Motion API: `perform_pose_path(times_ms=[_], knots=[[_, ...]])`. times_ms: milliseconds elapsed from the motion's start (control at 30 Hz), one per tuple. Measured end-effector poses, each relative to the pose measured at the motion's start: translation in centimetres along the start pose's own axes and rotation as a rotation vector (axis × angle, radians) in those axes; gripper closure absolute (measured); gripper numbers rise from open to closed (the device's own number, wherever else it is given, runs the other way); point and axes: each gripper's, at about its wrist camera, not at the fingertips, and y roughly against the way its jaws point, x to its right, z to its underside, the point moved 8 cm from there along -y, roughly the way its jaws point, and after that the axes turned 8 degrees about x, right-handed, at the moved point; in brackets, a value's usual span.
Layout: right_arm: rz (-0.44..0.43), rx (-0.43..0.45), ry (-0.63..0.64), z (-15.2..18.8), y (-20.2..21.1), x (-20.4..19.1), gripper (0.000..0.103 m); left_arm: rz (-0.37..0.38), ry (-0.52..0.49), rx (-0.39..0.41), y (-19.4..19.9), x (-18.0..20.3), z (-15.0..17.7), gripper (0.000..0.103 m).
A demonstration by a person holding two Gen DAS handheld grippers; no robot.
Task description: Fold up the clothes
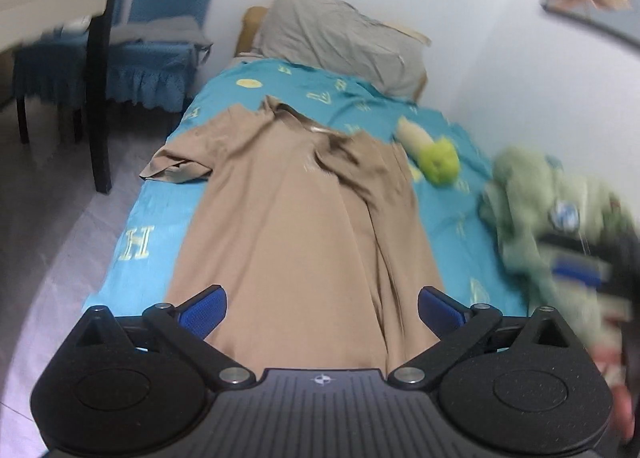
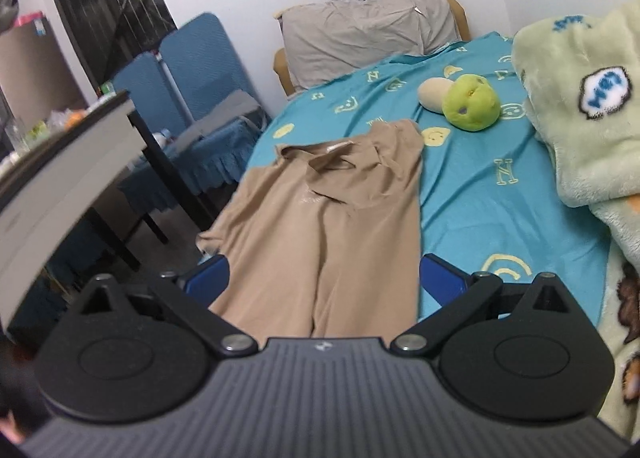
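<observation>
Bed: your work surface is a bed [image 1: 160,214] under a teal sheet printed with yellow letters and smiley faces, set against a white wall.
Pillow: a grey pillow [image 2: 368,34] leans at the head of the bed.
Shirt: a tan shirt [image 1: 296,218] lies lengthwise down the middle of the sheet, collar toward the pillow. Its right side is folded in over the body; the left sleeve lies out flat near the bed's edge.
Left gripper: your left gripper [image 1: 322,308] is spread wide above the shirt's lower hem. Nothing sits between the blue pads [image 1: 206,312], and they touch no cloth.
Right gripper: your right gripper [image 2: 324,278] is likewise spread wide over the hem end and grasps nothing.
Toy: a green and cream plush toy [image 2: 468,100] rests on the sheet beside the shirt's collar, apart from it.
Blanket: a pale green fleece blanket [image 2: 580,118] is heaped along the wall side.
Chair: a chair with a blue frilled cover [image 1: 120,66] stands beside the bed.
</observation>
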Motion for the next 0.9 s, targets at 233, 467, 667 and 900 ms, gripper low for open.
perform_pose_path(times_ms=[233, 467, 667, 900], knots=[[-0.021, -0.028, 0.012, 0.7, -1.1, -0.8, 0.000, -0.019, 0.470, 0.013, -9.7, -9.8, -5.2, 0.002], [0.020, -0.062, -0.090, 0.9, -5.4, 0.9, 0.000, -0.074, 0.691, 0.063, -18.1, -17.4, -7.6, 0.006], [0.049, -0.079, -0.178, 0.9, -8.4, 2.8, 0.000, -0.124, 0.763, 0.138, -22.6, -20.6, -8.8, 0.009], [0.056, -0.120, -0.228, 1.6, -10.6, 3.8, 0.000, -0.260, 0.619, 0.170, -25.5, -22.2, -10.8, 0.074]])
